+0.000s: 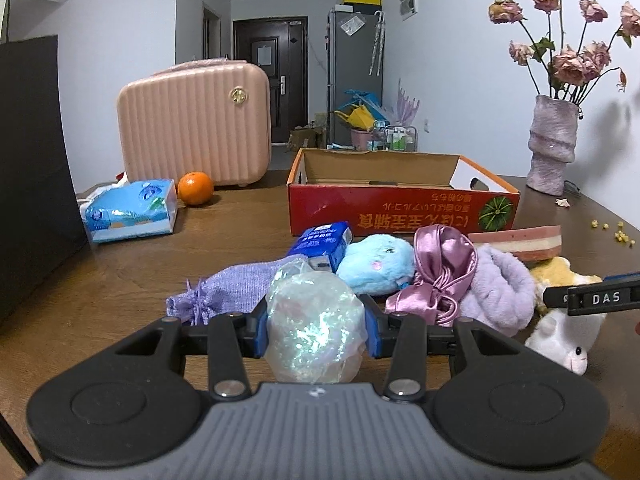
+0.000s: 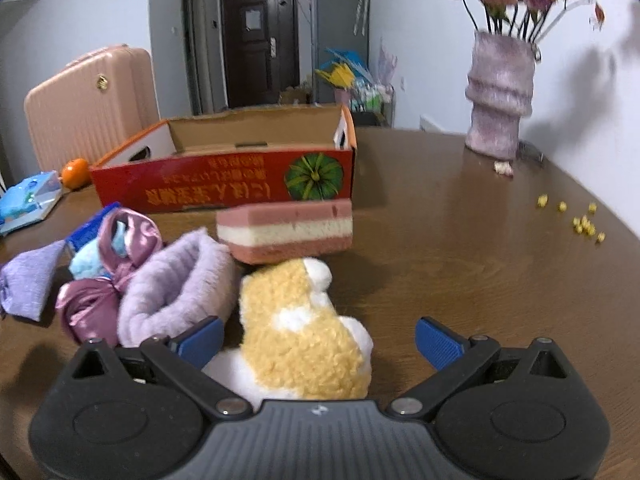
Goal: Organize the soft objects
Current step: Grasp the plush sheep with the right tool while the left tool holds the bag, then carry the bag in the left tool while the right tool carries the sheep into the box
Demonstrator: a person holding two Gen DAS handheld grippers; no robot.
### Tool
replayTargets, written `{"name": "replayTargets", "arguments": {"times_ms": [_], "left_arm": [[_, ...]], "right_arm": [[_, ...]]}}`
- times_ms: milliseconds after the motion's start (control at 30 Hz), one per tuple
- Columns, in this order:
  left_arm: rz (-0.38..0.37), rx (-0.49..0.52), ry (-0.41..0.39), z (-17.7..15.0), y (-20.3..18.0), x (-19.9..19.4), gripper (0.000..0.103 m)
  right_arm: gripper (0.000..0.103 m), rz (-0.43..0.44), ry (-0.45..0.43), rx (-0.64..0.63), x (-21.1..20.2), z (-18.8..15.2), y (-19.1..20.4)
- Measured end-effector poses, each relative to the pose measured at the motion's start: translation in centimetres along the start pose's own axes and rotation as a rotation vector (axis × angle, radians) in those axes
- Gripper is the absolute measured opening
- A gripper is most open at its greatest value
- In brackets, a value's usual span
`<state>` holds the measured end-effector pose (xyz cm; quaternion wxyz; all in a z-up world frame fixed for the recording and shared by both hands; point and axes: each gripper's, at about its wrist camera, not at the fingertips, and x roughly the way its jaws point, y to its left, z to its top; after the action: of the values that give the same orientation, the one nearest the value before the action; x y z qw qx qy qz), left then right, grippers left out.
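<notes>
My left gripper [image 1: 316,326] is shut on an iridescent translucent soft ball [image 1: 316,332], held above the brown table. Beyond it lie a lilac mesh pouch [image 1: 236,288], a blue plush [image 1: 376,264], a pink satin bow [image 1: 440,276], a lilac fuzzy slipper [image 1: 500,292] and a pink-and-white layered sponge [image 1: 520,242]. An open red cardboard box [image 1: 400,208] stands behind them. My right gripper [image 2: 320,340] is open, its blue pads on either side of a yellow-and-white plush toy [image 2: 304,332] without pressing it. The right gripper's tip shows at the left view's right edge, over that plush [image 1: 564,344].
A pink suitcase [image 1: 196,124], an orange [image 1: 195,188] and a blue tissue pack [image 1: 132,210] sit at the back left. A blue packet [image 1: 320,244] lies by the plush. A lilac vase with dried roses [image 2: 500,96] stands at the right; yellow crumbs [image 2: 580,216] dot the table.
</notes>
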<state>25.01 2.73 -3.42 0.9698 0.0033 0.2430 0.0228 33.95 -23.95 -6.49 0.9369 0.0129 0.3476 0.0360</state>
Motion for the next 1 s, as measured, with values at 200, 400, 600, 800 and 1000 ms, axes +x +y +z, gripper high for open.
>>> {"name": "replayTargets", "arguments": {"times_ms": [200,400,600,800,1000], "left_arm": [[-0.003,-0.015,0.012,-0.2,0.4,0.7,0.044],[-0.003,-0.024,0.014,-0.4,0.6,0.9,0.044],[-0.006,-0.022,0.02,-0.6,0.6,1.0,0.044],[-0.005,-0.023,0.016,-0.7,0.6,0.9,0.044],[-0.004,-0.026,0.012,-0.7,0.7,0.8,0.044]], "right_arm": [[0.099,0.022,0.02,0.042,1.1,-0.4,-0.6],[0.089,0.039,0.029,0.042,1.4,-0.6,-0.5],[0.074,0.043,0.039,0.038,1.4,-1.0,-0.3],[0.068,0.032,0.023,0.034,0.7,-1.4,0.0],[0.064,0.036,-0.012,0.052,-0.6,-2.0,-0.2]]}}
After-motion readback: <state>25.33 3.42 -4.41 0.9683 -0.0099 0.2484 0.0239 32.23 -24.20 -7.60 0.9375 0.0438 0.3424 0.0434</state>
